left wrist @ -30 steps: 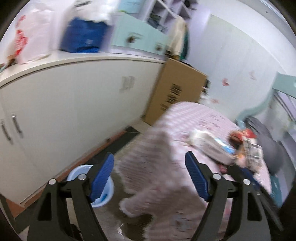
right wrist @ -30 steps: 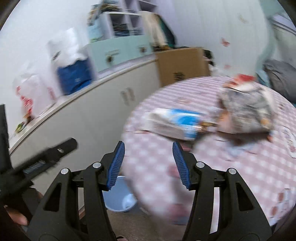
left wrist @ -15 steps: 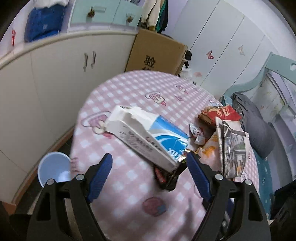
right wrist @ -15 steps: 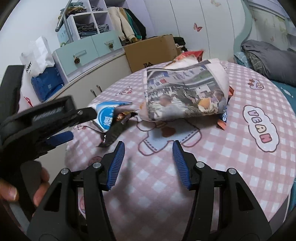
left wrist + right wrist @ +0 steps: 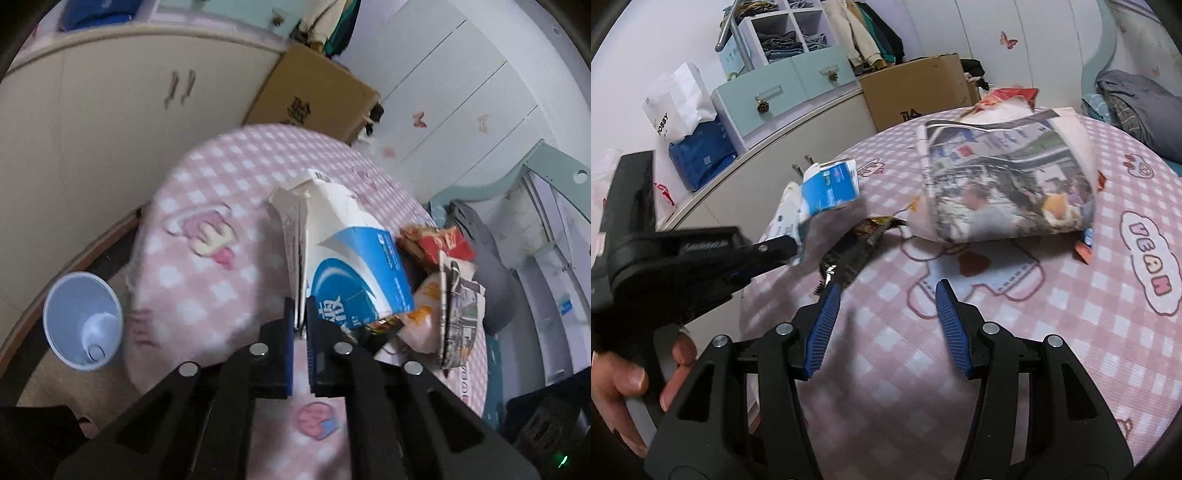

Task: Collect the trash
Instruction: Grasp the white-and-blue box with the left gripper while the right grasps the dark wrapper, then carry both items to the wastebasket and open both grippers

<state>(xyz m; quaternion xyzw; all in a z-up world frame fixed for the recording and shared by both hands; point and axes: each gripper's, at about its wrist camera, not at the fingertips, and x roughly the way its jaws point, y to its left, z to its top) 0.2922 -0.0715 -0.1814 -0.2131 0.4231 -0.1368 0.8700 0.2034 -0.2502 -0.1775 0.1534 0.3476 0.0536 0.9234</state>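
Pads of the left gripper (image 5: 301, 325) have just snapped together on the near edge of a flattened blue-and-white carton (image 5: 347, 266), the thin card pinched between them. From the right wrist view we see the carton's far end lifted clear of the round table (image 5: 1071, 332) with its pink checked cloth, hanging off the left gripper's tip at the table's left rim.

The carton's long axis runs straight away from our left gripper, its torn white spout pointing to the far side of the table and the printed blue base nearest the pads. We hold it by one corner of that base, so we judge it likely to swing or droop as it travels.

Our right gripper (image 5: 886, 314) hovers over bare cloth, its jaws about half spread with nothing between them. Just ahead of its left finger lies a dark crumpled wrapper (image 5: 857, 251), long axis slanting up and to the right. Beyond that sits a folded newspaper (image 5: 1004, 177), lying crosswise to the right gripper, with red and orange snack packets (image 5: 436, 243) tucked behind and under it.

The relation that counts: a pale blue bin (image 5: 83, 319) stands on the floor, below the table edge and well to the left of the held carton. The left hand is plainly nearer, so we judge the carton goes there next, while the wrapper falls to the right.
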